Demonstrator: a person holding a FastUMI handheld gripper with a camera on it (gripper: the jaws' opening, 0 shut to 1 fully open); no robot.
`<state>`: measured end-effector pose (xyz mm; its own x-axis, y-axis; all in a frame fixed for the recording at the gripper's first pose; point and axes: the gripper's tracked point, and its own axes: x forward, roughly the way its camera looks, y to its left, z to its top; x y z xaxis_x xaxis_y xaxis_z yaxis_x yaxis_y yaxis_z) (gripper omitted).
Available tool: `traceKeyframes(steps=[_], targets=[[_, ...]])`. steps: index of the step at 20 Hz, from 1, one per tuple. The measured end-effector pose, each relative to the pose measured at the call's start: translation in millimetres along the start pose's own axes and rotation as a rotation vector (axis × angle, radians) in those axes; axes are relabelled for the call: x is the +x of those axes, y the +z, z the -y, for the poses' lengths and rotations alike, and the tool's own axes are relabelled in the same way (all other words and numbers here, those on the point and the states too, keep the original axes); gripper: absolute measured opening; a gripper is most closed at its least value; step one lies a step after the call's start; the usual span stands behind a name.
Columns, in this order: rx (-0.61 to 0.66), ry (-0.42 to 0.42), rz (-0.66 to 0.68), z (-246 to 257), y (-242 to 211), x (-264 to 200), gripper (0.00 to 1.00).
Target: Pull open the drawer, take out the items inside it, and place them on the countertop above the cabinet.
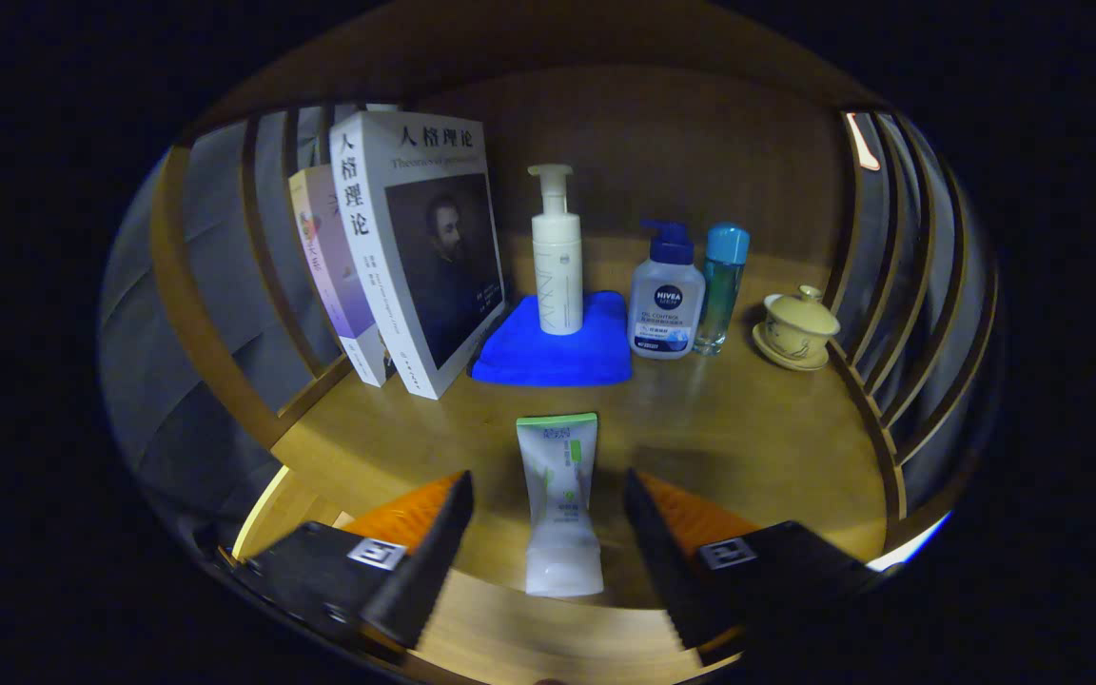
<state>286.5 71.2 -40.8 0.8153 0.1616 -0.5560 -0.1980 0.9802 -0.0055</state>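
A white tube with a green end (559, 499) lies on the wooden countertop (738, 447), its cap toward me. It rests between my two fingers, which stand apart on either side without touching it. My gripper (548, 490) is open. Beyond the tube stand a white pump bottle (557, 252) on a folded blue cloth (557, 352), a clear bottle with a dark blue pump (666, 304) and a slim bottle with a light blue cap (724, 285).
Two books (415, 257) lean upright at the back left of the countertop. A small lidded cup on a saucer (797, 328) sits at the back right. Wooden slat railings (900, 314) fence both sides, and a wooden panel closes the back.
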Motion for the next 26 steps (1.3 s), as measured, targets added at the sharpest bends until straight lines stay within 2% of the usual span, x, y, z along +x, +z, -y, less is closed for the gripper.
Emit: traceKeyframes(steps=[1, 7, 17, 26], targets=[[-0.012, -0.011, 0.028, 0, 1, -8, 0.97], [-0.034, -0.079, 0.228, -8, -15, -68, 0.97], [-0.013, -0.127, 0.382, -28, -79, -148, 0.97], [0.026, -0.156, 0.517, -55, -136, -191, 0.97]])
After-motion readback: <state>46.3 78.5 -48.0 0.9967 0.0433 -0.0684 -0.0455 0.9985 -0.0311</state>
